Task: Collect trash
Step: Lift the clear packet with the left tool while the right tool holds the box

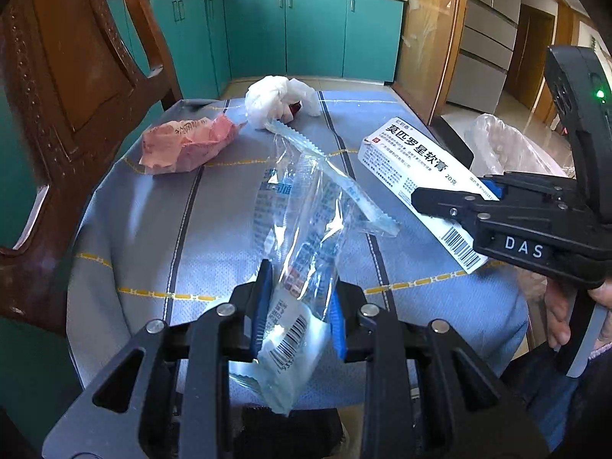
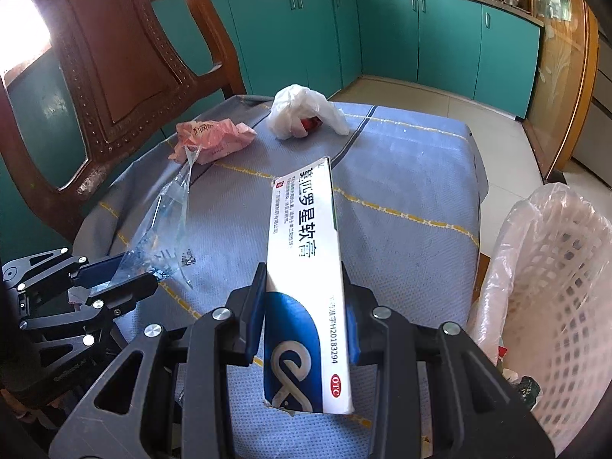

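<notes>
My left gripper (image 1: 300,311) is shut on a clear plastic wrapper (image 1: 302,229) with blue print and a barcode, held above the blue-grey cloth (image 1: 160,229). The same wrapper (image 2: 164,229) and left gripper (image 2: 118,275) show at the left of the right wrist view. My right gripper (image 2: 306,317) is shut on a white and blue medicine box (image 2: 302,267), which sticks out forward over the cloth. That box (image 1: 417,176) and the right gripper (image 1: 451,202) appear at the right of the left wrist view. A crumpled pink wrapper (image 1: 187,143) and a white plastic bag (image 1: 275,99) lie at the far side.
A white lattice bin with a clear liner (image 2: 550,287) stands on the floor to the right of the cloth-covered seat. A carved wooden chair back (image 1: 76,88) rises at the left. Teal kitchen cabinets (image 1: 306,30) line the far wall. A hand (image 1: 562,317) grips the right tool.
</notes>
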A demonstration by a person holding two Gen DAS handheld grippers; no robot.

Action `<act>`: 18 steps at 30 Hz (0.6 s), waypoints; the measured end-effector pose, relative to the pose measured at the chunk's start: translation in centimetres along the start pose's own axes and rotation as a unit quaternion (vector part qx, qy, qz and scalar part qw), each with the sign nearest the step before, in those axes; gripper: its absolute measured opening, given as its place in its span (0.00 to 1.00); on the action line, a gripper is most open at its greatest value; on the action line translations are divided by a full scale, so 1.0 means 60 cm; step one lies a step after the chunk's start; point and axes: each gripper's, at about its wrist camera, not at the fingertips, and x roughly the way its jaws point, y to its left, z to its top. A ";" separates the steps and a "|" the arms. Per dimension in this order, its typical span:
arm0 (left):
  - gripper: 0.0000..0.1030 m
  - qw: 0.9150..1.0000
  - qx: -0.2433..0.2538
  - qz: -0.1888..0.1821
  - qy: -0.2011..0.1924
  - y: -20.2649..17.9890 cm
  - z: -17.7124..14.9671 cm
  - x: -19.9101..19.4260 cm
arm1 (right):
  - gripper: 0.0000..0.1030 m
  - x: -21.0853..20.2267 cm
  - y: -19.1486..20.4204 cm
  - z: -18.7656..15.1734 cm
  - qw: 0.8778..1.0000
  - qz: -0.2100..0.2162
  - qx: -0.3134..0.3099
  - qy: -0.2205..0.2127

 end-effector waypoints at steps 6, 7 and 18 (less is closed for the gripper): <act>0.27 1.000 -0.002 -0.001 0.006 0.002 -0.001 0.001 | 0.33 0.013 0.004 -0.003 1.000 -0.005 -0.004 0.013; 0.27 1.000 -0.002 -0.001 0.007 0.003 -0.001 0.001 | 0.33 0.016 0.005 -0.004 1.000 -0.006 -0.005 0.015; 0.27 1.000 -0.009 -0.002 0.016 0.008 -0.004 0.007 | 0.35 0.041 0.016 -0.012 0.999 -0.019 -0.019 0.039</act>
